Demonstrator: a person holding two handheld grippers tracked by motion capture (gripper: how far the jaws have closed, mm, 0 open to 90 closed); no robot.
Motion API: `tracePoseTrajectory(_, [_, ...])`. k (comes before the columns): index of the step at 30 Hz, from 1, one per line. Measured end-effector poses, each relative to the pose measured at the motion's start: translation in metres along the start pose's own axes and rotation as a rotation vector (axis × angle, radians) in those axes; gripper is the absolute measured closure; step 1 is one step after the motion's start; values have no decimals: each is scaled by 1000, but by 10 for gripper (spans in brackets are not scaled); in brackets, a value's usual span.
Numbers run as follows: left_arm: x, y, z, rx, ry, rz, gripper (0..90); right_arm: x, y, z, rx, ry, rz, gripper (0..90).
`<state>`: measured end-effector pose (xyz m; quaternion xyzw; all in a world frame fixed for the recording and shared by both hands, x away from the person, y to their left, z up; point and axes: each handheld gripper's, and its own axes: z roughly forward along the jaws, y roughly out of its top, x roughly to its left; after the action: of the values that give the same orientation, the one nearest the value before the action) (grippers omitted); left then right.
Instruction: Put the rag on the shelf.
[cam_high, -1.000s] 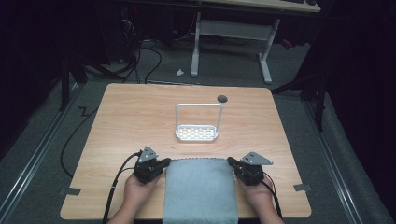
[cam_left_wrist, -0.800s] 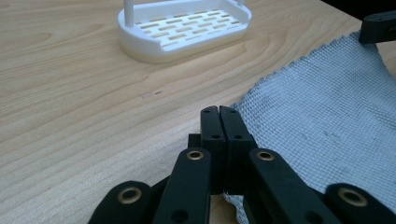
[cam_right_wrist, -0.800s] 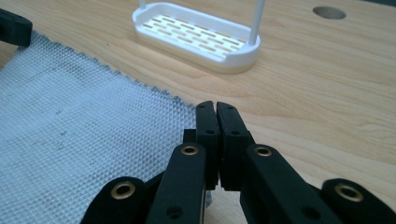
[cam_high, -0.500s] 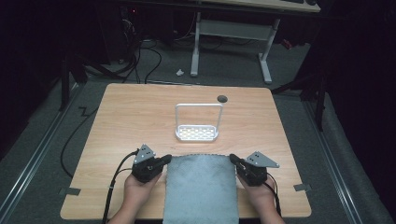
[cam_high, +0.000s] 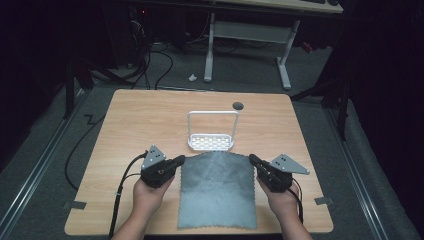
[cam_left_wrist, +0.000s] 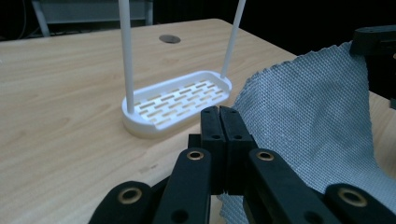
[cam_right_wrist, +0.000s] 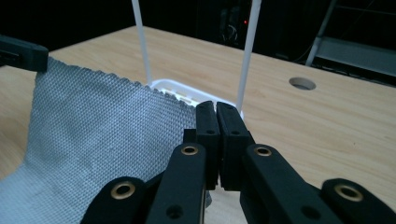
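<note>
A grey woven cloth (cam_high: 216, 192) lies on the near middle of the wooden table (cam_high: 135, 120), its far edge raised. My left gripper (cam_high: 181, 159) is shut on the cloth's far left corner, my right gripper (cam_high: 251, 159) on its far right corner. Just beyond the raised edge stands a white slotted rack (cam_high: 211, 142) with a tall hoop handle. In the left gripper view the shut jaws (cam_left_wrist: 219, 112) pinch the cloth (cam_left_wrist: 317, 121), with the rack (cam_left_wrist: 177, 100) ahead. The right gripper view shows the shut jaws (cam_right_wrist: 216, 109) on the cloth (cam_right_wrist: 102, 135) in front of the rack (cam_right_wrist: 173, 88).
A round hole (cam_high: 238, 105) sits near the table's far edge. Bare wood spreads to the left, right and far side of the rack. Cables trail from both grippers toward the near edge. Beyond the table, on the dark floor, stands a white desk frame (cam_high: 247, 35).
Both grippers have risen and carried the cloth's far corners up. The far edge now hangs off the table, closer to the rack.
</note>
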<state>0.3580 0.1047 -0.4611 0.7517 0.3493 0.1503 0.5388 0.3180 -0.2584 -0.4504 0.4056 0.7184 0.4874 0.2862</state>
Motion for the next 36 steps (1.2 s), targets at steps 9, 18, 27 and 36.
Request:
tracePoseTrajectory(9, [-3, 31, -10, -69, 20, 41, 893, -6, 32, -11, -69, -16, -31, 895])
tracePoseTrajectory(18, [-1, 56, -21, -142, 35, 65, 894, -6, 62, -19, -156, -27, -38, 896])
tracePoseTrajectory(27, [10, 80, -31, -196, 76, 79, 894, -6, 85, -17, -192, -39, -58, 896])
tracePoseTrajectory(36, [23, 112, -26, -210, 119, 137, 895, -17, 116, 2, -192, -39, -24, 897])
